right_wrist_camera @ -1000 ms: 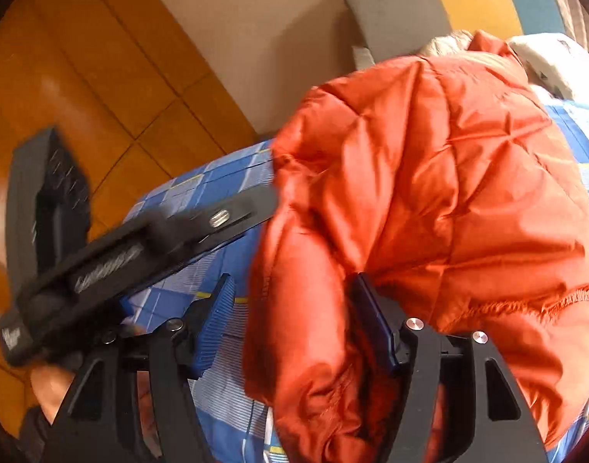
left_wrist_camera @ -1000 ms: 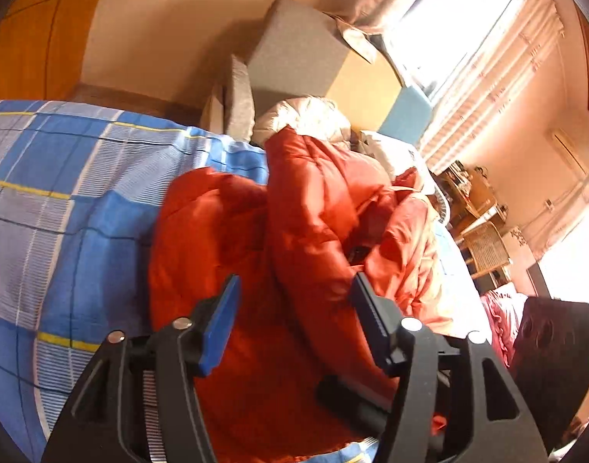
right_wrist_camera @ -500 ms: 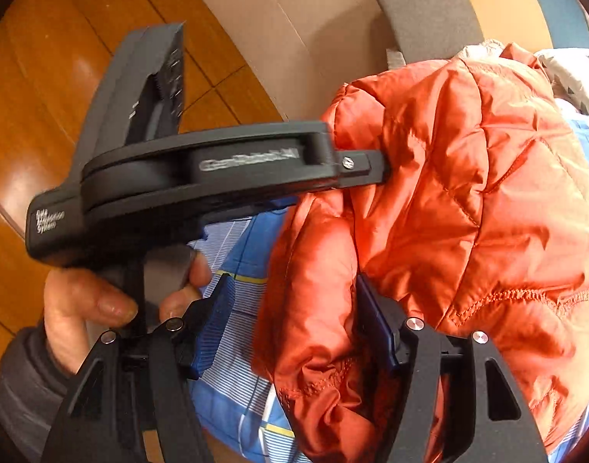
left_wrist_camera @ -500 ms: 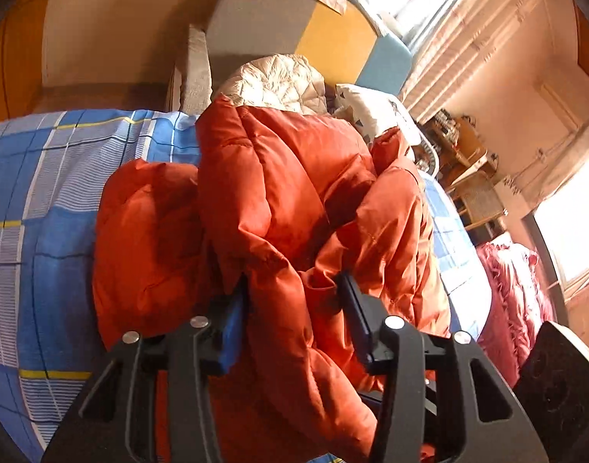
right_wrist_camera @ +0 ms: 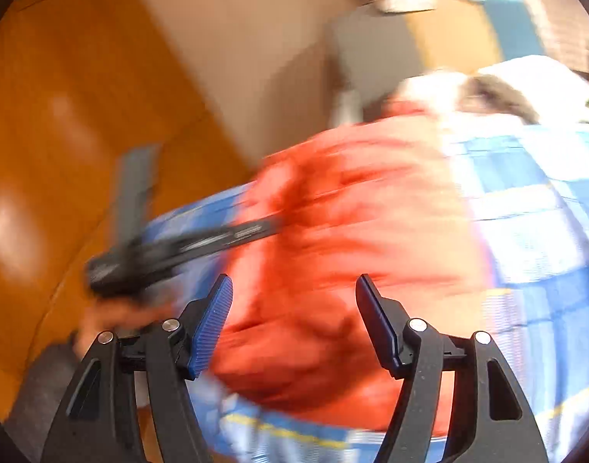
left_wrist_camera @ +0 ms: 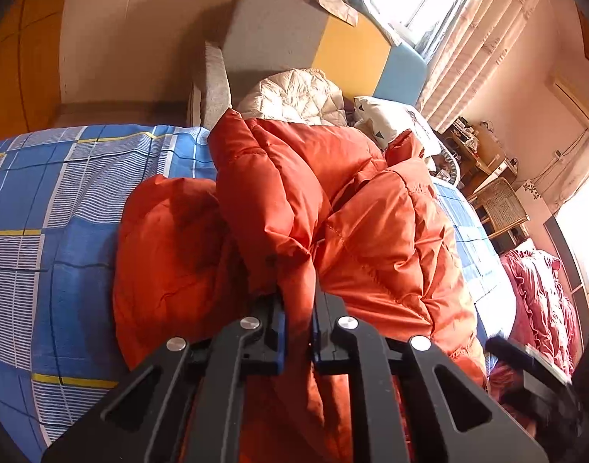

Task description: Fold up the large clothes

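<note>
No legible writing; the print on the black tool body in the right wrist view is blurred. Puffy quilted orange down jacket [left_wrist_camera: 333,208] lies bunched in thick folds on the blue plaid bedsheet [left_wrist_camera: 63,200], toward the headboard end. Left gripper [left_wrist_camera: 297,320] is clamped tight on a jacket fold; right gripper [right_wrist_camera: 293,320] hangs spread wide above the jacket [right_wrist_camera: 352,239], holding nothing.
</note>
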